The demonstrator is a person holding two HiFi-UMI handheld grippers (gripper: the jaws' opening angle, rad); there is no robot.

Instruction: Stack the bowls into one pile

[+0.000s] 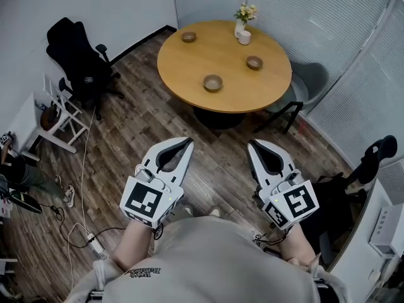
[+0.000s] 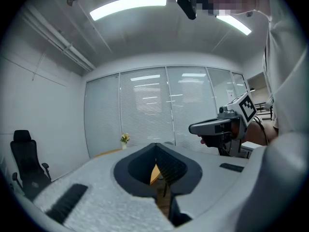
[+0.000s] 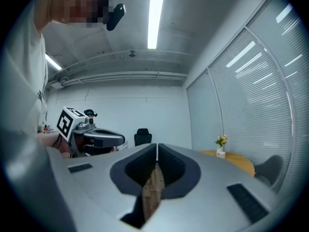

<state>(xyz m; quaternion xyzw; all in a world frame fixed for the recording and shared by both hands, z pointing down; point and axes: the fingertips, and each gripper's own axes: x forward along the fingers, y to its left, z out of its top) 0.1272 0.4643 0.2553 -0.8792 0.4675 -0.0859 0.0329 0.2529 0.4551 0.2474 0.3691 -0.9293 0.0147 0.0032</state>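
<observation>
**A small office meeting room**

A round wooden worktop (image 1: 224, 68) stands at the far end on a wood-plank floor (image 1: 132, 144). A grey chair (image 1: 310, 81) is tucked at its right edge, and a black swivel chair (image 1: 79, 55) is parked by the far-left wall. Full-height glass partitions hung with slatted blinds (image 1: 315, 17) close off the right side. Long strip lights (image 2: 128, 6) run across a plain ceiling. A small vase of flowers (image 1: 242, 19) sits on the worktop. A power strip (image 1: 96, 247) and loose cables trail over the near-left floor.
</observation>
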